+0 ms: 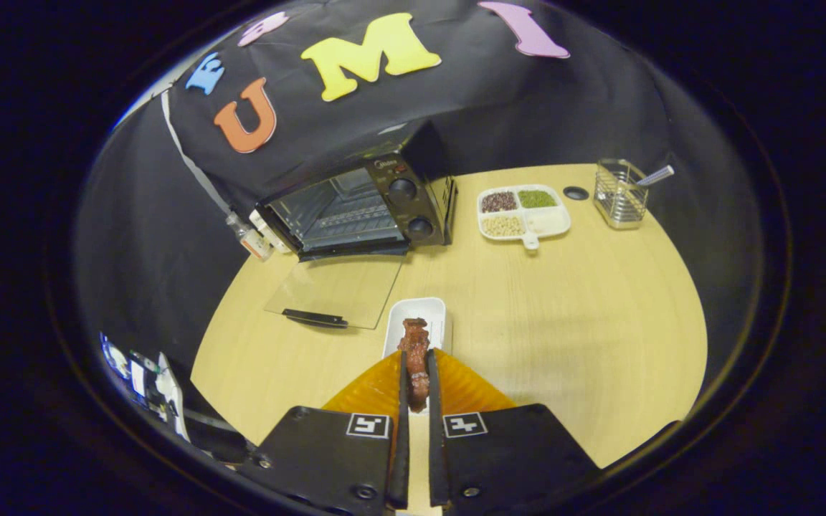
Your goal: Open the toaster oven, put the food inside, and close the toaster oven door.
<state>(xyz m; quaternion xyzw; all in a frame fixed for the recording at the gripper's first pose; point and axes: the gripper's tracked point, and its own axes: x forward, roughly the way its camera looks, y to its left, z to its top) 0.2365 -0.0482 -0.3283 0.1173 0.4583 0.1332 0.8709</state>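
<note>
Gripper clamped on brown food piece | over white tray | toaster oven beyond, glass door lying open on table

Wall: black cloth draped behind and around the table, sagging in folds.
Table: round-edged top of pale wood grain, matte, evenly lit.
Light: soft overhead, faint glare on the wood.
Left edge: a dim clutter of small items below the table's rim, too blurred to name.
</note>
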